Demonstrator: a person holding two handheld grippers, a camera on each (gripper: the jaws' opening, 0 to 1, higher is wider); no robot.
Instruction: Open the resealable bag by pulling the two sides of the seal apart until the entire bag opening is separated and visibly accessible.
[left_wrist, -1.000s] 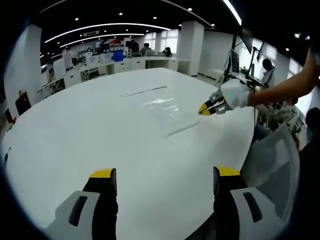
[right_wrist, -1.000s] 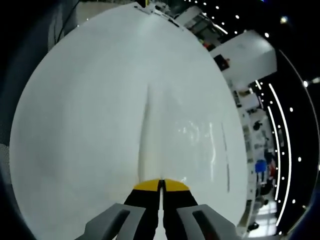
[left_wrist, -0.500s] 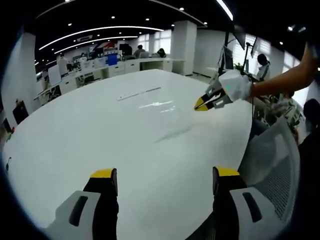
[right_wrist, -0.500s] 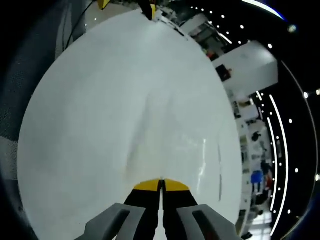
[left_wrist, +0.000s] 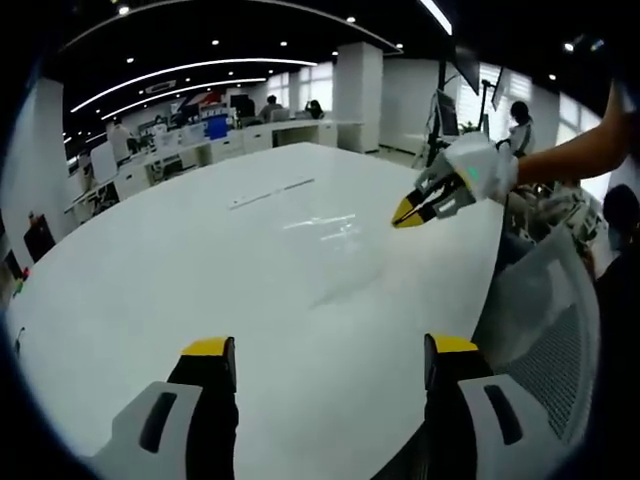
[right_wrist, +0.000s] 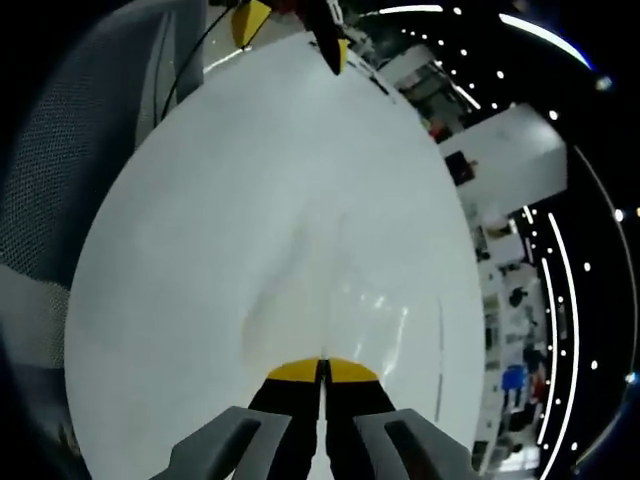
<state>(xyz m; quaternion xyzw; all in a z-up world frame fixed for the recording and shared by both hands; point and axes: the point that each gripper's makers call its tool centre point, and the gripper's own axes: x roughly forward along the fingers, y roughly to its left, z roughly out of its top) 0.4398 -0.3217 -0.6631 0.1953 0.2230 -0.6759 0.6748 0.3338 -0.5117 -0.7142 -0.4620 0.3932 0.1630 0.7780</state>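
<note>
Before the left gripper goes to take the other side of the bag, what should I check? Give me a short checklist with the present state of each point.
1. Right gripper shut on the bag: ok.
2. Left gripper open and free: ok.
3. Bag lifted off the table: ok, it hangs from the right gripper.
4. Free side of the seal easy to find: cannot tell, the plastic is clear.
5. Seal already parted: cannot tell.

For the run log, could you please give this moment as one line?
right gripper: shut on clear bag, lifted | left gripper: open, empty, over white table | seal: unopened
</note>
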